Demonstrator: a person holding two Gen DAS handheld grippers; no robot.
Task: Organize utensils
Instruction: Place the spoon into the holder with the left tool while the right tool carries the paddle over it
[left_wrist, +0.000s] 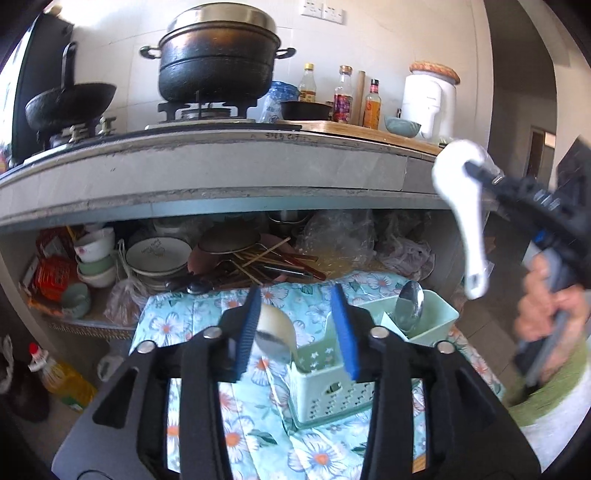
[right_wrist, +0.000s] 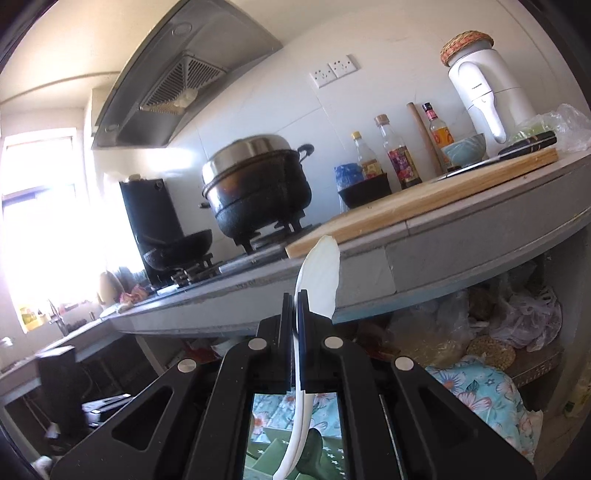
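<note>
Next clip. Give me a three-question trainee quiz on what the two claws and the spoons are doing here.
1. True or false: the right claw is shut on the white ceramic spoon.
2. Where does the shiny metal spoon stand? A: in the pale green plastic organiser. B: in the black pot. C: on the wooden board.
3. Fill in: the left claw has its jaws ____.

Key: 1 true; 2 A; 3 open.

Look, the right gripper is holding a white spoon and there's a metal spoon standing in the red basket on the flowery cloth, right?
Almost. The basket is pale green, not red, as the left wrist view shows. The right gripper does hold the white spoon, and the metal spoon stands in that basket on the flowery cloth.
</note>
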